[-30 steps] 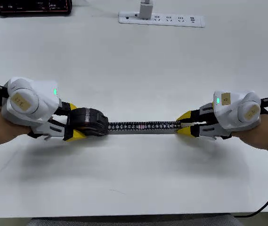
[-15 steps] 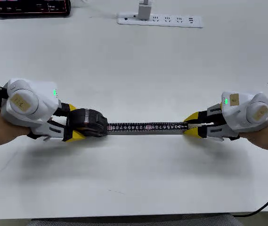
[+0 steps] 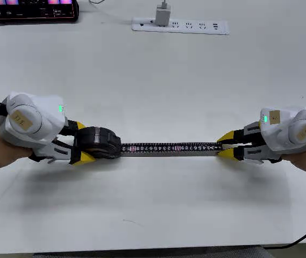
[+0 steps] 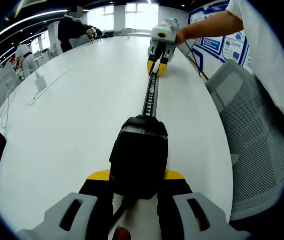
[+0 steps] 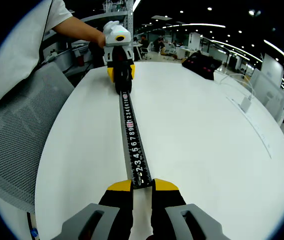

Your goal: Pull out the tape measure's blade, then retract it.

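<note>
Head view: the left gripper (image 3: 86, 141) has its jaws clamped on the black case (image 3: 100, 142) of the tape measure, one jaw on each flat side, so the body cannot slide along the white desk (image 3: 153, 80) while it is pulled against. The right gripper (image 3: 223, 145) is well apart from it, jaws closed on the free end of the blade (image 3: 169, 147). The blade runs straight and level between the two sets of jaws, just above the desk, which suggests it is under tension. A power strip (image 3: 179, 24) lies far beyond both grippers, out of the working line. Left gripper view: the case sits between the yellow jaw tips, its mouth pointing forward. The blade leaves it along the jaws' own axis and reaches the other gripper directly ahead, an alignment that lets the blade run out without bending sideways. A mesh chair (image 4: 251, 150) stands off to one side of the jaws. Right gripper view: the blade's end is pinched between the two yellow tips with the printed scale facing up, and the low numbers lie nearest the jaws. The case is straight ahead at the far end. Judged from the length exposed, the pull-out step is well advanced, and retraction has not begun. For that, the right jaws would need to guide the blade back and not release it at once, since a freed blade may whip.
</note>
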`<state>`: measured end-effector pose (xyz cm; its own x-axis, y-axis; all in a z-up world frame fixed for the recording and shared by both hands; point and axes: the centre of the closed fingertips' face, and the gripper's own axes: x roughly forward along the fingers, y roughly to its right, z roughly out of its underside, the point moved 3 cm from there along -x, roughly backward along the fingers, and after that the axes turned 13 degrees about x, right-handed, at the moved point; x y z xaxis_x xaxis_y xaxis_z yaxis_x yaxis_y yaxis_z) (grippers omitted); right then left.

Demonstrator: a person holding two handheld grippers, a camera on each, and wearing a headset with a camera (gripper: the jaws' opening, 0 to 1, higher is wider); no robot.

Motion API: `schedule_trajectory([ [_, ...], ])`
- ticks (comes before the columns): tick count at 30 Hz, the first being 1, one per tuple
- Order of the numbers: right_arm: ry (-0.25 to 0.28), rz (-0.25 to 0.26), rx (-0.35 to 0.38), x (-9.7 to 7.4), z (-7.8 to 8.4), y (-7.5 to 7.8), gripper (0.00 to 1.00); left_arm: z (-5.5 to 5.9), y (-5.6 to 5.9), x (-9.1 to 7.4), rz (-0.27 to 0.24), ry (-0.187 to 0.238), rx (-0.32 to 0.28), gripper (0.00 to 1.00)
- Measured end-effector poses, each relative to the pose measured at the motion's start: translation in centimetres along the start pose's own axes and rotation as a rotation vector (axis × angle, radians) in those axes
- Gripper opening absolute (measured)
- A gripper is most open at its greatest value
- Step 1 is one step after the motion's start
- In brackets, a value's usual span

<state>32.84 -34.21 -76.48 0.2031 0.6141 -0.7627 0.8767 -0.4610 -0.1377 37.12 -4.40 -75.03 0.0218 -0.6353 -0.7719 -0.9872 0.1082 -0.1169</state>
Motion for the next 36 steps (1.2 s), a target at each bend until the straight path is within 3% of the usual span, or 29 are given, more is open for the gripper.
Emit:
schedule_trajectory([
  [10,-0.014,0.003,0.010,-0.53,0.52,0.31,0.09,-0.01,-0.02,0.01,0.000,-0.004,0.002,0.29],
  [12,-0.037,-0.005,0.003,-0.47,0.76,0.08,0.09,-0.05,-0.03,0.03,-0.002,-0.006,0.008,0.29],
  [36,-0.068,-0.002,-0.016,-0.29,0.41,0.15,0.10,-0.22,-0.10,0.18,-0.017,-0.024,0.019,0.29],
])
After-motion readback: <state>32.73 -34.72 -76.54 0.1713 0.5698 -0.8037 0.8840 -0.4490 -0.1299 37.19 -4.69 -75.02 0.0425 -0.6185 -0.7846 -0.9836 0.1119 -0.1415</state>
